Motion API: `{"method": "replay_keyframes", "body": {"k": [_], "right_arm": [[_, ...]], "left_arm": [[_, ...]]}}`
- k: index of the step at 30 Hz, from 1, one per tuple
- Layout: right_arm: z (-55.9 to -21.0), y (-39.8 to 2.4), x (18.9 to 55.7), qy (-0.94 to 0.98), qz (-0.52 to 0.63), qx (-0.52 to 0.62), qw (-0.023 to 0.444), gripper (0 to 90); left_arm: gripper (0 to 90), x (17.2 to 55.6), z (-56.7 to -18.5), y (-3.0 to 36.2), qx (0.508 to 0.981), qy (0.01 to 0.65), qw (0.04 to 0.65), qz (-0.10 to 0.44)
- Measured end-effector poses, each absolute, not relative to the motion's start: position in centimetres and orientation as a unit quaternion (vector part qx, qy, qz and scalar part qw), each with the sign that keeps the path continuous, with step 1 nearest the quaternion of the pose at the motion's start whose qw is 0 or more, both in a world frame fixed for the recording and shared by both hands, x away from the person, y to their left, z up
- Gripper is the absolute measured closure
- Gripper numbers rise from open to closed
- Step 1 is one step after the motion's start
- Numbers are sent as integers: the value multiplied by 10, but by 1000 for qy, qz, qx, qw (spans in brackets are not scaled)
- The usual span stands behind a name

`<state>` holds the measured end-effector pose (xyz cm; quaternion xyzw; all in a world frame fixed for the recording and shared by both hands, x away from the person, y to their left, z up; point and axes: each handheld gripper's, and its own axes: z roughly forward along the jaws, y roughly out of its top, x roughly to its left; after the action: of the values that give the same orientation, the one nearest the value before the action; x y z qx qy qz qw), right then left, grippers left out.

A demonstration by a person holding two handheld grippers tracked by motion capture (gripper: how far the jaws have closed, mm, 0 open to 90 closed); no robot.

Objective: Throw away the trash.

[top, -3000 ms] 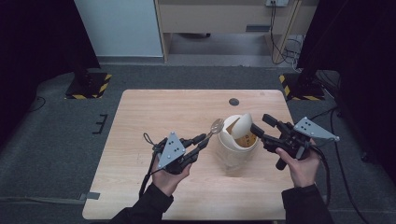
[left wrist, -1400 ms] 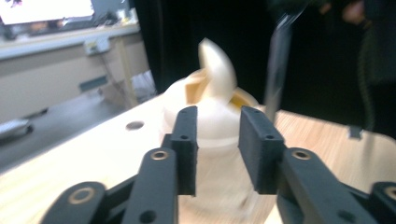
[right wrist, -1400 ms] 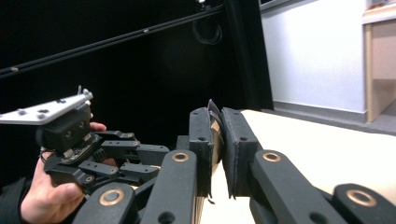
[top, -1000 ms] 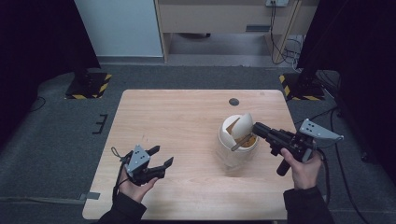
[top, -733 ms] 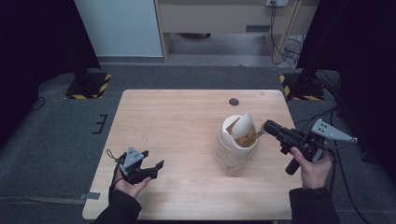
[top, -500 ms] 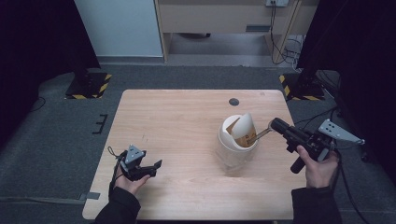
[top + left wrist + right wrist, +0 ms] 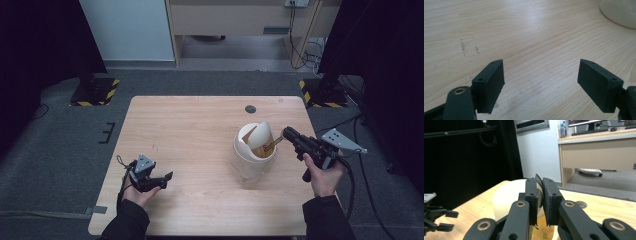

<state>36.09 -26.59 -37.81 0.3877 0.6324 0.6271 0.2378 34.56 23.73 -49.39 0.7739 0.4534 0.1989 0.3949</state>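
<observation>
A cream round bin (image 7: 254, 159) stands right of the table's middle, its swing lid (image 7: 261, 133) tipped up. My right gripper (image 7: 286, 133) reaches to the bin's right rim. In the right gripper view its jaws (image 7: 540, 192) are shut on a thin pale flap that looks like the lid's edge, with the bin's body (image 7: 507, 197) behind. My left gripper (image 7: 166, 180) lies low over the table's front left, far from the bin. Its jaws (image 7: 540, 82) are open over bare wood, and the bin's base (image 7: 620, 12) sits at the top right.
The wooden table (image 7: 195, 130) has a dark round grommet (image 7: 250, 109) near its back edge. Hazard-striped stand bases (image 7: 95, 90) (image 7: 320, 92) sit on the floor beyond the back corners. A wooden desk (image 7: 240, 15) stands behind.
My left gripper pulled back from the bin to the table's front left and opened. My right gripper slid right, still shut at the bin's rim.
</observation>
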Motion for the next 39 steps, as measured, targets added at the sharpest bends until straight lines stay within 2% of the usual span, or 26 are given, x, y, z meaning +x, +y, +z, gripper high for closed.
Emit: {"method": "replay_keyframes", "body": {"k": [13, 17, 23, 26, 28, 29, 30, 31, 32, 39], "right_arm": [[-401, -253, 370, 655, 594, 401, 238, 828], [-407, -247, 373, 663, 589, 402, 228, 763], [-405, -257, 375, 653, 596, 410, 227, 720], [-407, -275, 376, 635, 592, 435, 241, 614], [-409, -280, 377, 636, 583, 443, 244, 583], [-417, -289, 379, 635, 565, 461, 254, 492], [-420, -292, 380, 638, 555, 469, 256, 453], [-420, -292, 380, 638, 555, 469, 256, 453], [-432, -300, 384, 649, 529, 482, 258, 377], [-474, -321, 394, 685, 444, 532, 223, 253]], "left_arm": [[213, 346, -494, 237, 774, 453, 395, 198], [213, 346, -494, 238, 774, 453, 395, 198], [213, 346, -493, 240, 772, 455, 396, 200], [213, 347, -493, 243, 771, 458, 395, 200], [213, 347, -493, 245, 771, 459, 393, 201], [207, 349, -494, 247, 770, 462, 390, 202], [203, 349, -495, 249, 770, 465, 388, 201], [197, 349, -495, 249, 770, 465, 388, 201], [192, 351, -498, 252, 772, 471, 378, 197], [152, 358, -512, 265, 787, 489, 328, 183]]}}
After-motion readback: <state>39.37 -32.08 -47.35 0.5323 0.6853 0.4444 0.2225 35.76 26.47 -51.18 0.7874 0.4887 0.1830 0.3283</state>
